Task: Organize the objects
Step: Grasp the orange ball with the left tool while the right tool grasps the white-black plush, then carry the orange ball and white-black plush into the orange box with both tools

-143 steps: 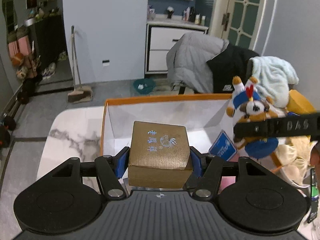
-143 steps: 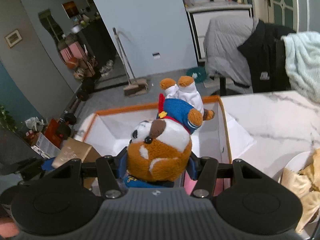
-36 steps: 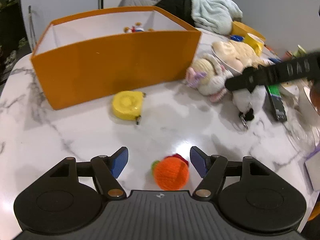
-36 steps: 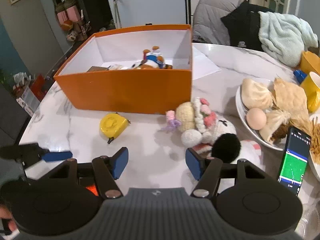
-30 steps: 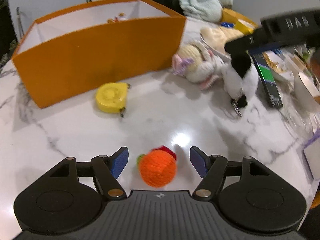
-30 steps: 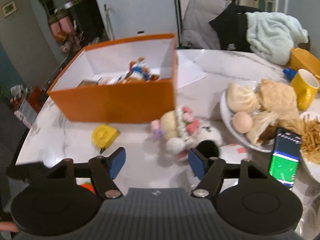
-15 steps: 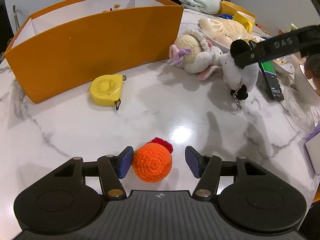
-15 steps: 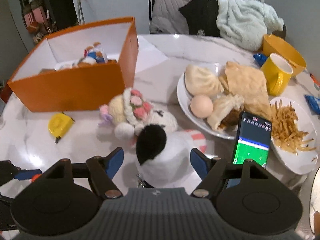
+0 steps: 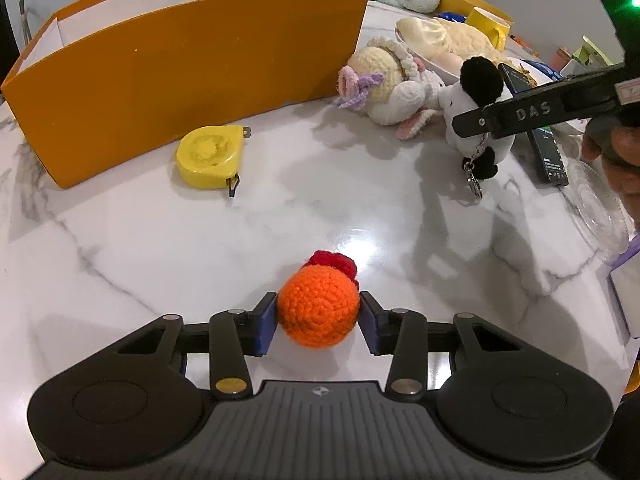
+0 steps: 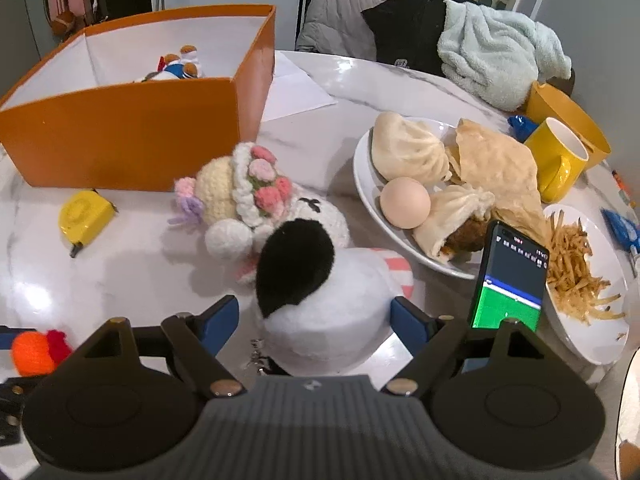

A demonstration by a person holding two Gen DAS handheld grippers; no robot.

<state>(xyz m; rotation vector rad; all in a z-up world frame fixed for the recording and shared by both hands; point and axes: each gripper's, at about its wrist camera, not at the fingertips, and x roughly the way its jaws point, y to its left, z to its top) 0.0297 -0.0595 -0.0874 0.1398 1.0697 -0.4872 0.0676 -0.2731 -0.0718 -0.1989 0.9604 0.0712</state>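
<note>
On the marble table lies an orange crochet ball (image 9: pixel 318 314) with a red tuft, and my left gripper (image 9: pixel 318 316) is shut on it, both blue pads pressing its sides. The same ball (image 10: pixel 30 352) shows at the lower left of the right wrist view. My right gripper (image 10: pixel 314 316) hangs low over a white plush with a black ear (image 10: pixel 320 304). Its jaws are opening with the plush between them, and a gap shows at the left pad. One of its fingers (image 9: pixel 520 114) crosses the plush (image 9: pixel 480 92) in the left wrist view.
An orange box (image 10: pixel 120 128) with a toy inside stands at the back left. A yellow tape measure (image 9: pixel 210 156) and a crochet doll (image 10: pixel 244 192) lie before it. On the right are a phone (image 10: pixel 510 280), plates of food (image 10: pixel 364 184) and a yellow mug (image 10: pixel 556 160).
The left jaws have closed onto the orange ball. The right gripper has swung right and sunk over the black-and-white plush, and its jaws have widened.
</note>
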